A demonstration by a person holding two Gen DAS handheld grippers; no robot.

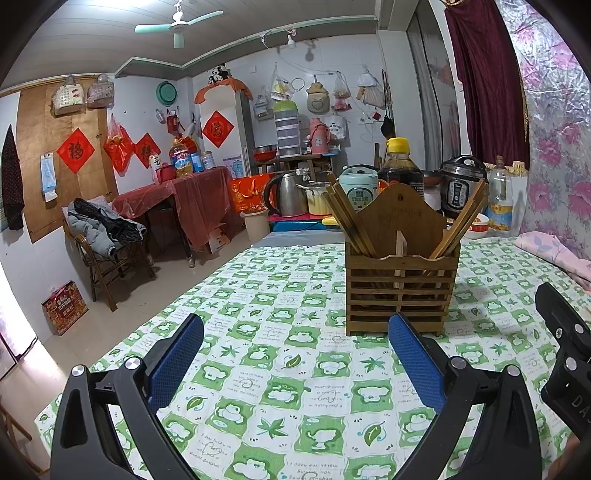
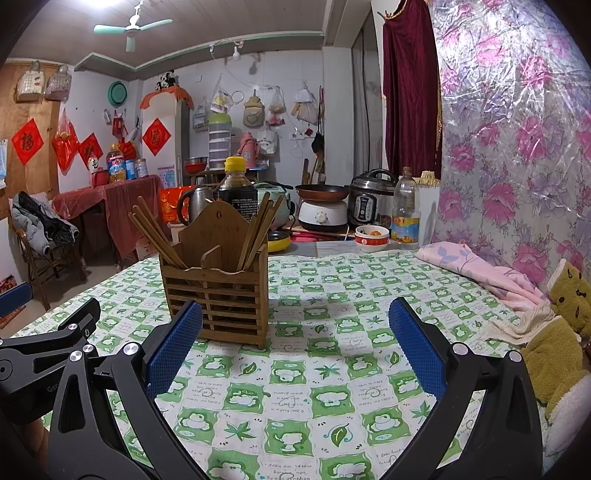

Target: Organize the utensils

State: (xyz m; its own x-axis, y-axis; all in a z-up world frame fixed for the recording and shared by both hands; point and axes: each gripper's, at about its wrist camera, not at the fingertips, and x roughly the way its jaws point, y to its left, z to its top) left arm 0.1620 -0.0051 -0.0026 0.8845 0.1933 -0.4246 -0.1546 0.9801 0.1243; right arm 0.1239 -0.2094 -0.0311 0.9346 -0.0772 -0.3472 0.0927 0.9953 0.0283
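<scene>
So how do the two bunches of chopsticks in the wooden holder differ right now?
The left bunch sits in the left compartment of the wooden holder and fans out to the left; the right bunch sits in the right compartment and leans right. A center divider keeps them apart. Both are brown wood, standing handle-up, with neither gripper touching them.

White tiled walls (image 1: 332, 59), pale grooved ceiling with a mint ceiling fan (image 1: 177, 24). Far left: brown wooden board (image 1: 62, 147) with red paper squares, wicker chair (image 1: 107, 258) heaped with jackets, table under a red cloth (image 1: 177, 192). Beige tile floor (image 1: 122, 295). Far centre: white fridge (image 1: 225, 125), bags hung on the wall. Right: maroon curtain (image 2: 410, 92), pink floral wall covering (image 2: 517, 147). Near: green-checked cloth (image 2: 314, 369).
</scene>
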